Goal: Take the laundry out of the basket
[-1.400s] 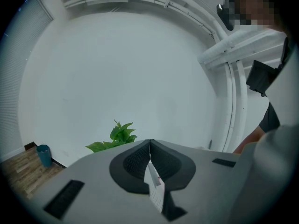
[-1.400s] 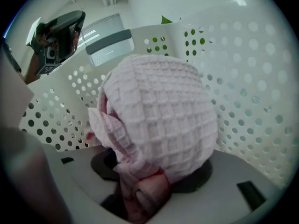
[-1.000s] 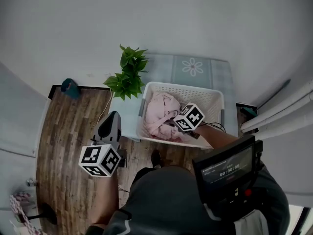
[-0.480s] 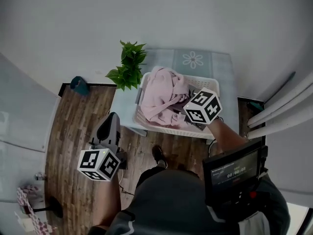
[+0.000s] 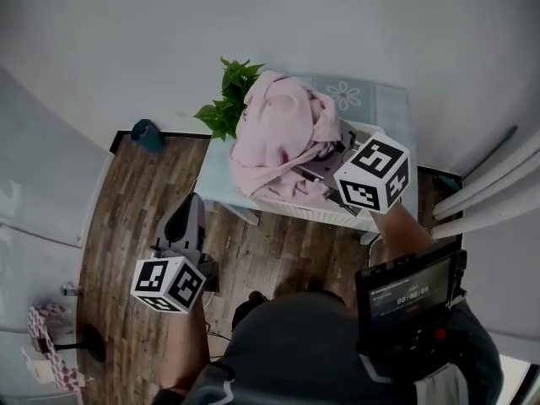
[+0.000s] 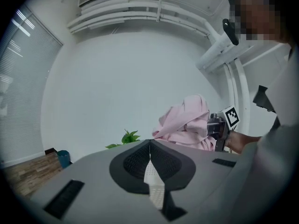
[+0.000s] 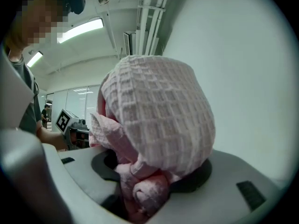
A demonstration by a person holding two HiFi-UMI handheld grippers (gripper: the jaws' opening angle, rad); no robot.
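Right gripper (image 7: pixel 142 192) is clamped part-way closed on a bunched fold of the pink laundry (image 5: pixel 274 137), holding it high at top centre to draw it up out of the basket (image 5: pixel 325 215), while the left gripper (image 6: pixel 149 146), closed and empty, waits lower left, out of the way.

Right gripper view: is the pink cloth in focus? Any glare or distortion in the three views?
Right gripper view: pink cloth is sharp, weave readable, filling the frame; ceiling light is bright, no flare. Left gripper view: strong fisheye, dark corners. Head view: fisheye bends the floor edges; flat light, no hard shadows.
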